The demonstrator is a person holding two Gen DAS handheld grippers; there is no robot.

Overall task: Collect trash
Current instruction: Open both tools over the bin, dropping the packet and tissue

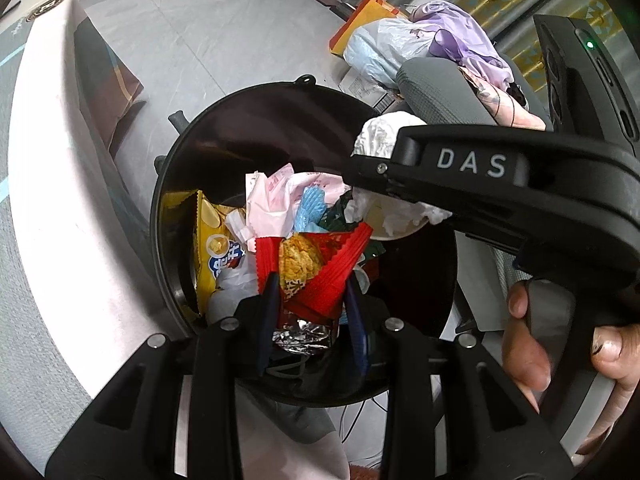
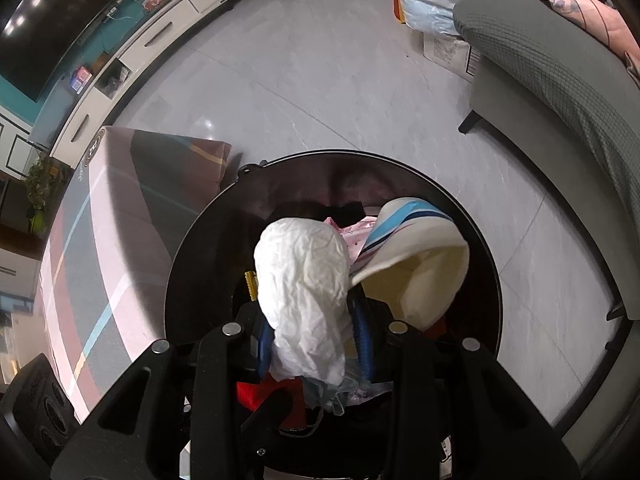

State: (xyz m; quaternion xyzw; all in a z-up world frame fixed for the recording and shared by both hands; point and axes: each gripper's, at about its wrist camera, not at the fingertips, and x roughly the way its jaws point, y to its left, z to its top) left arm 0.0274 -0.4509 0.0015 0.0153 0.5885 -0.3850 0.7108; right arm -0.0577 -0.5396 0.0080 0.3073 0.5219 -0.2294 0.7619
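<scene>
A black round bin (image 1: 188, 184) on the floor holds several wrappers, among them a yellow chip bag (image 1: 214, 248) and pink paper (image 1: 272, 200). My left gripper (image 1: 311, 285) hangs over the bin's near side, shut on a red snack wrapper (image 1: 332, 264) with silver foil lining. My right gripper (image 1: 372, 184) reaches in from the right above the bin (image 2: 486, 264). In the right wrist view that gripper (image 2: 310, 314) is shut on a crumpled white paper wad (image 2: 304, 276). A striped paper cup (image 2: 420, 248) hangs beside the wad, its rim apparently pinched with it.
A table with a pink patterned cloth (image 1: 52, 184) stands left of the bin. A grey sofa (image 2: 560, 92) runs along the right, with plastic bags (image 1: 384, 44) and clothes beyond it. A white cabinet (image 2: 152, 40) lines the far wall. A hand (image 1: 528, 352) grips the right handle.
</scene>
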